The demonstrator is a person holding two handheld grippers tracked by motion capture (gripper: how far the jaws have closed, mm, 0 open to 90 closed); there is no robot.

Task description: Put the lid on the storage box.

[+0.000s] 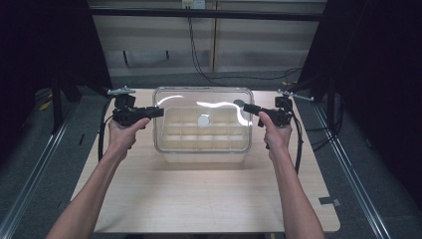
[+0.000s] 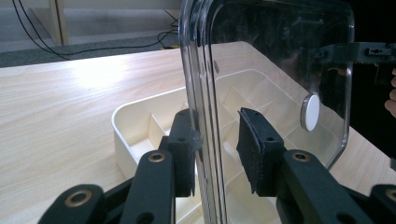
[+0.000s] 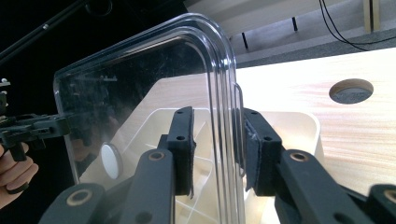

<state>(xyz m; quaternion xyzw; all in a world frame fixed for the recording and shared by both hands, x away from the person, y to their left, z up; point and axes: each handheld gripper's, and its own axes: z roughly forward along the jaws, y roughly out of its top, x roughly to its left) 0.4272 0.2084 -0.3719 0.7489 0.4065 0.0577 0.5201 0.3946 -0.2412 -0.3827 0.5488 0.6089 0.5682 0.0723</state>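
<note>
Clear lid (image 1: 201, 119) sits between both grippers' jaws — left pads seemingly loosened.

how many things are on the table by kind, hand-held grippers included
clear lid: 1
cream divided tray: 1
left hand-held gripper: 1
right hand-held gripper: 1
total: 4

We see a pale wooden table (image 1: 209, 199) on grey carpet (image 1: 50, 149), metal rails (image 1: 30, 169) running along both sides. Black curtains (image 1: 45, 45) flank it; beyond stands a light panelled wall (image 1: 259, 45), with a black cable (image 1: 199, 64) hanging down it.
</note>
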